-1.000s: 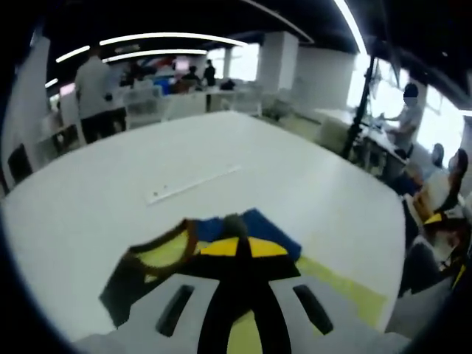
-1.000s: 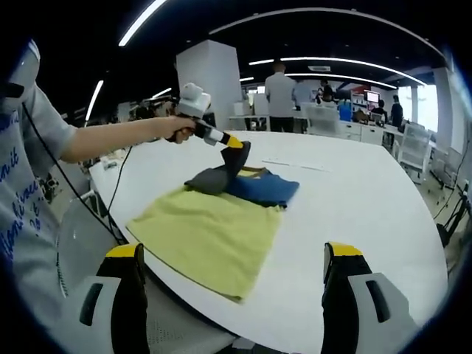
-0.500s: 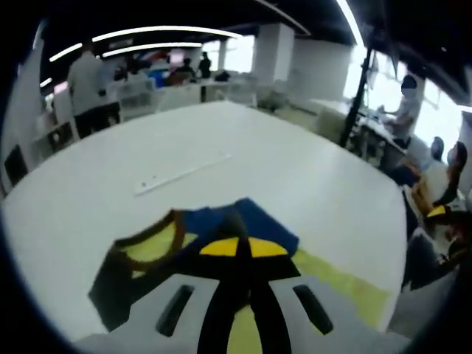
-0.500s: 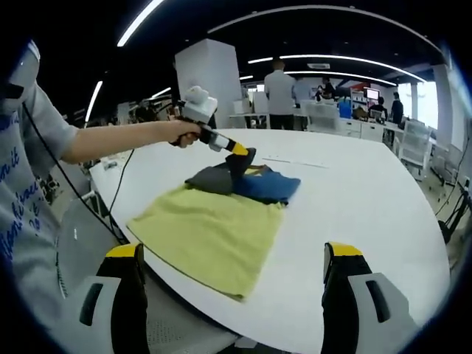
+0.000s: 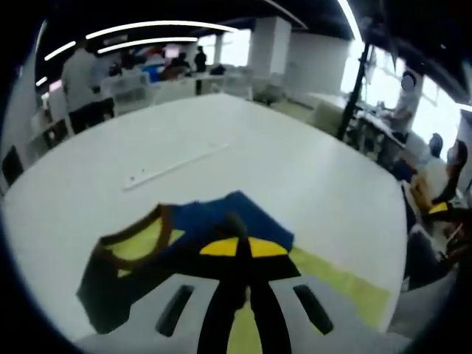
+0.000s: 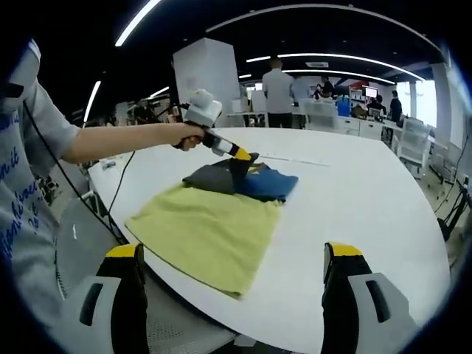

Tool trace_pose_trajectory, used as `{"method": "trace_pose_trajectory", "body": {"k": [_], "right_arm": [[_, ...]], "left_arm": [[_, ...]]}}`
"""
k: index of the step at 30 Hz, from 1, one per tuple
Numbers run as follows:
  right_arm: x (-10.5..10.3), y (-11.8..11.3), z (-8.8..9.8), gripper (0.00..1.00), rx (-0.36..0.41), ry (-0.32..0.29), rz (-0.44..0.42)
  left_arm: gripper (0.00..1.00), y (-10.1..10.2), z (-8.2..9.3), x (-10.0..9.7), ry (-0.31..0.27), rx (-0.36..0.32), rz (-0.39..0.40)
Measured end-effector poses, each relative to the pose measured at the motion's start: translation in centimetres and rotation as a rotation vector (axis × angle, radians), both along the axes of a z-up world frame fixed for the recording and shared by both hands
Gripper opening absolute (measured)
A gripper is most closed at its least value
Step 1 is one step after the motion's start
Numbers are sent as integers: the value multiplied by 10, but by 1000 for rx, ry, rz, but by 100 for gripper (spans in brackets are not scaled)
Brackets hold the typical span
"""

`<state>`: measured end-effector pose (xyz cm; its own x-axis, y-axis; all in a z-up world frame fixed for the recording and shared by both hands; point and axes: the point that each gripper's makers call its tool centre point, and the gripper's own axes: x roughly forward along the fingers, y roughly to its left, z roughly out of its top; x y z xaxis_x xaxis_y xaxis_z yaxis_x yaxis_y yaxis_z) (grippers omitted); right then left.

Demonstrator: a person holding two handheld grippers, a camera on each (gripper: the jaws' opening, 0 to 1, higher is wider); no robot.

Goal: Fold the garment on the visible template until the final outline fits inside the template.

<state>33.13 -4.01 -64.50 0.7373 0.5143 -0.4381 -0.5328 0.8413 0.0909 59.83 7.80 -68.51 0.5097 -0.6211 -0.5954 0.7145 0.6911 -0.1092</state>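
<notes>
I am observing the left gripper [image 6: 243, 155] with its jaws pressed together, pinching a fold of the garment [image 6: 240, 179] and lifting it slightly off the rest. The garment, blue and dark grey with a brown-trimmed neckline, is lying bunched at the far edge of the yellow template [image 6: 206, 232] on the white table [image 6: 354, 199]. I am holding the right gripper [image 6: 236, 295] spread wide and carrying nothing, at the near table edge, well apart from the cloth.
</notes>
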Motion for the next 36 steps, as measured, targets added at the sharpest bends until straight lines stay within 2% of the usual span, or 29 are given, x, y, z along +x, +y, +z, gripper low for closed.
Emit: {"method": "trace_pose_trajectory", "body": {"k": [8,18,31,34,36], "right_arm": [[0,2,-3,100,11,7,-3],[5,2,-7,100,16,18,5],[6,6,-13,100,26,37,23],[6,6,-15,100,29,42,22],[5,6,-16,100,33,44,18]], "left_arm": [[0,-5,-7,5,-11,10,11],[0,-11,-18,6,10,12,11],[0,-19,-29,10,3,9,26],[0,-21,-33,8,15,4,38],[0,-25,-34,-1,21,-1,42]]}}
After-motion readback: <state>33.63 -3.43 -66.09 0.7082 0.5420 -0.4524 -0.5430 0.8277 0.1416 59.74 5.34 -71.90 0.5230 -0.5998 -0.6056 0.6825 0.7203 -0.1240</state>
